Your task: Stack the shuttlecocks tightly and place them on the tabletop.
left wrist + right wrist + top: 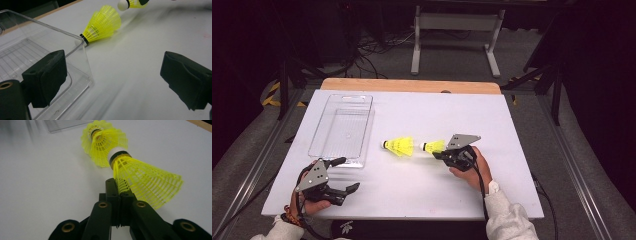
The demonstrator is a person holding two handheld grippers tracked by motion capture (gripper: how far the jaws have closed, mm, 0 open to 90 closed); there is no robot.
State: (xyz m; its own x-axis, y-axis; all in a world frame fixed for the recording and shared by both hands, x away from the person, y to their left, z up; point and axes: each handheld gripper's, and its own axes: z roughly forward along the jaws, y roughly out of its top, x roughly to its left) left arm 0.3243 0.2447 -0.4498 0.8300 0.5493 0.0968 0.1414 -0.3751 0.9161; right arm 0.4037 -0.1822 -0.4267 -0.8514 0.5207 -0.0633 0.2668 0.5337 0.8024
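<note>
Two yellow shuttlecocks were on my desk (412, 190), which was covered in white, and I had one of them in the right gripper (443, 154). Its jaws were clenched on the edge of the held shuttlecock's (433, 146) mesh skirt, as the right gripper view showed plainly: the two black jaws met on the yellow netting, with the white cork and its black band pointing away from me. That held shuttlecock (140, 177) sat right of the desk's middle, its cork aimed at the open skirt of the second shuttlecock (399, 145); from the right gripper view the cork looked to be at or just inside that skirt, though I could not tell whether they touched. From the high view the two lay in a line, a small gap between them, both corks toward the desk's left edge. The second shuttlecock (101, 25) lay on its side near the middle of the desk, its cork end just beside the right wall of the clear plastic tray (339, 127). That tray stood on the left half of the desk, reaching toward the far edge. My left gripper (343, 175) waited near the desk's near left corner, released, jaws spread wide with nothing between them; in the left gripper view one jaw stood in front of the tray's near corner (82, 42), the other over bare desk.
</note>
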